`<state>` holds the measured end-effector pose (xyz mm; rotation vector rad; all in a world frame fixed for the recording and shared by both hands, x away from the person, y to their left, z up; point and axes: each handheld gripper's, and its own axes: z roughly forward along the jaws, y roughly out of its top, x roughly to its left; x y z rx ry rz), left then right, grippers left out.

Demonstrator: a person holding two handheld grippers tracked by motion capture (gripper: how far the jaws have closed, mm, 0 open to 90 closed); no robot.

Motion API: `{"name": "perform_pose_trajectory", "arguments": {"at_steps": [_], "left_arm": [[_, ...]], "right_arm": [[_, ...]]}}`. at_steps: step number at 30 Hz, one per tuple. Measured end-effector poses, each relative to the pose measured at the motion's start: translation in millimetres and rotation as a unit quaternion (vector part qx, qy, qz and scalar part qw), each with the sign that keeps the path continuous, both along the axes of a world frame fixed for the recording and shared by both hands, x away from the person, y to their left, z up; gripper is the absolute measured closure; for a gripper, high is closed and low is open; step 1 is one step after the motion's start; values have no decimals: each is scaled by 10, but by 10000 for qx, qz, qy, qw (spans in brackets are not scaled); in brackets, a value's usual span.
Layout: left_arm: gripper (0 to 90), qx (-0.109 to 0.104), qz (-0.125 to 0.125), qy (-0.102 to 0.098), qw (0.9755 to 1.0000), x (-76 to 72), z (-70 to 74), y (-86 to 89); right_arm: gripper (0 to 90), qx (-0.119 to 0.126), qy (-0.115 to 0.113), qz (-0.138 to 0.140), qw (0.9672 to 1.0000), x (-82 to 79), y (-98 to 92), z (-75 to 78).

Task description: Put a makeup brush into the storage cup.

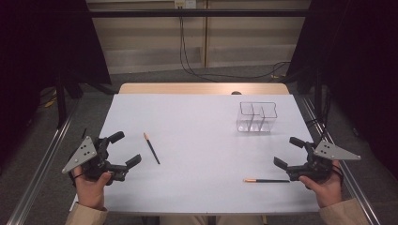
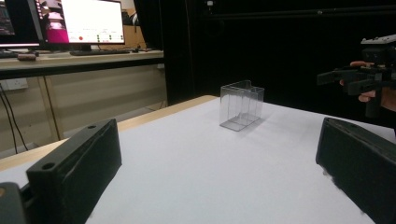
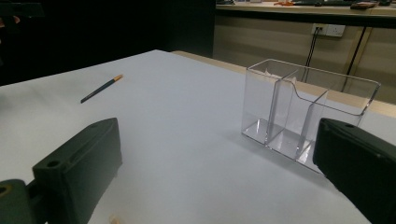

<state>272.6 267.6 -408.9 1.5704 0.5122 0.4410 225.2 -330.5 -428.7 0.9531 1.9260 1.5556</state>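
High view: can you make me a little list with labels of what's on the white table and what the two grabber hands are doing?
table: white tabletop with a wooden far edge
container: clear plastic organiser box with dividers, upright, far right part of the table, empty
pencil one: thin dark pencil with an orange end, lying left of centre
pencil two: second thin dark pencil with an orange end, lying near the front right
left gripper: jaws open, holding nothing, at the left edge
right gripper: jaws open, holding nothing, beside pencil two
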Motion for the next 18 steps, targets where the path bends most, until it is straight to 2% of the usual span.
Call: {"name": "perform_pose_trajectory", "arguments": {"at_steps": [12, 18], "left_arm": [[0, 15, -31, 84, 10000, 37, -43, -23], [0, 107, 5, 145, 9998, 59, -40, -72]], "right_arm": [[6, -46, -24, 0, 10000, 4, 13, -1], [7, -69, -22, 19, 10000, -8, -3, -9]]}}
